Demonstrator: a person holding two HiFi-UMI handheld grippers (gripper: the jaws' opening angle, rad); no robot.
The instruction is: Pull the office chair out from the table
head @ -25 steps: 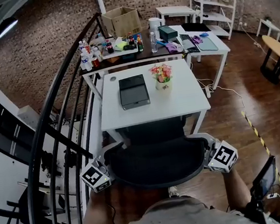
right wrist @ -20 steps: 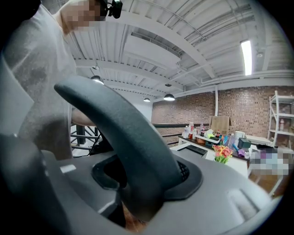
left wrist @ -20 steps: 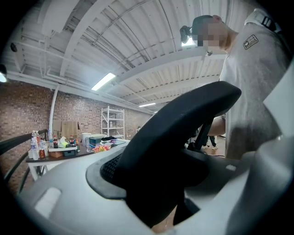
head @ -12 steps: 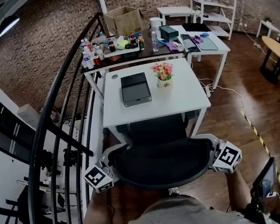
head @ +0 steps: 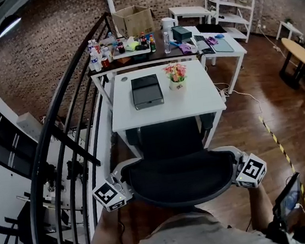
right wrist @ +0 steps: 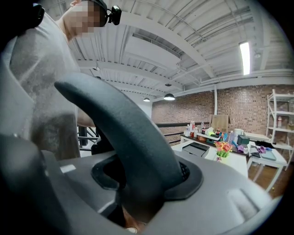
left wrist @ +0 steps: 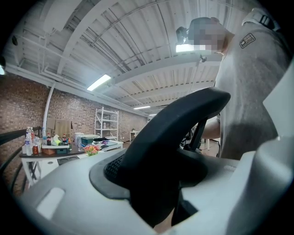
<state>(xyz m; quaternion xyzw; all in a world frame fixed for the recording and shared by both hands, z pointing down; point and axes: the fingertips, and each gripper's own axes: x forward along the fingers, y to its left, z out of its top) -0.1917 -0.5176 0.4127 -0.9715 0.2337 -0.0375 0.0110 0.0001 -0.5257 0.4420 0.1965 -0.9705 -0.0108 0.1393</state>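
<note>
Head view, principal item: office chair [head: 176, 179], black, mesh-backed, at lower centre of the frame, its seat front at or just under the near edge of the white table [head: 197, 101] and its backrest toward the person. Location: between table and person, with a black railing [head: 63, 157] along the left and wooden floor to the right. Table top carries a dark box [head: 147, 90] and a pot of flowers [head: 176, 76], both well apart from the chair. Left gripper [head: 124, 185]: at the left end of the backrest's top rim, jaws closing, the curved black rim filling the gap between them and pressed by both pads, as the left gripper view shows. Right gripper [head: 236, 168]: at the right end of the same rim, jaws clamped on it, the rim running up between them in the right gripper view. Handling, by judgement: a fairly heavy piece, likely to roll rather than lift, though base and wheels are hidden under the seat; rim is stiff moulded plastic, smooth and somewhat slippery; mesh panel is soft and yielding, unfit for a hold. Recommended hold: the rigid rim at both outer ends, as taken, pulled evenly so the seat does not swivel or swing toward the railing. Progress: seat close against the table, pull not yet finished
</note>
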